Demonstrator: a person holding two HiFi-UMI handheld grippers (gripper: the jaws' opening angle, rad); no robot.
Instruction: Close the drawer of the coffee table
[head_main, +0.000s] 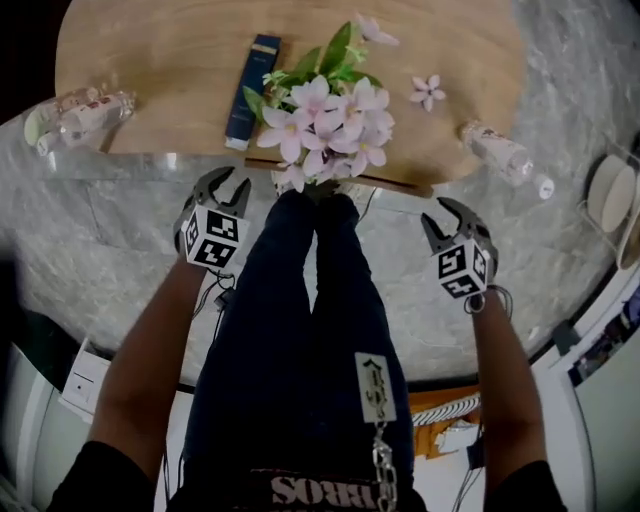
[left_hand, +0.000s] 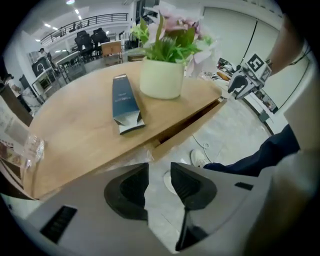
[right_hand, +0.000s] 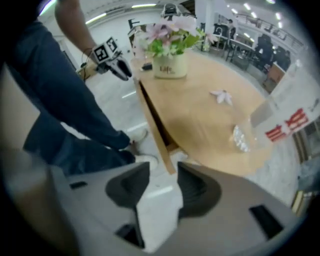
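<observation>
Two grippers hang over the grey floor on either side of the person's legs. The left gripper (head_main: 228, 182) and the right gripper (head_main: 452, 212) each have their jaws well apart with nothing between them. The one drawer (left_hand: 190, 127) stands slightly out from the near edge of the wooden coffee table (head_main: 170, 60), directly in front of the person. The top holds one dark blue box (head_main: 252, 90), one flower pot (left_hand: 161, 77) and one loose blossom (head_main: 428, 92). One clear bottle (head_main: 497, 150) lies at its right end.
</observation>
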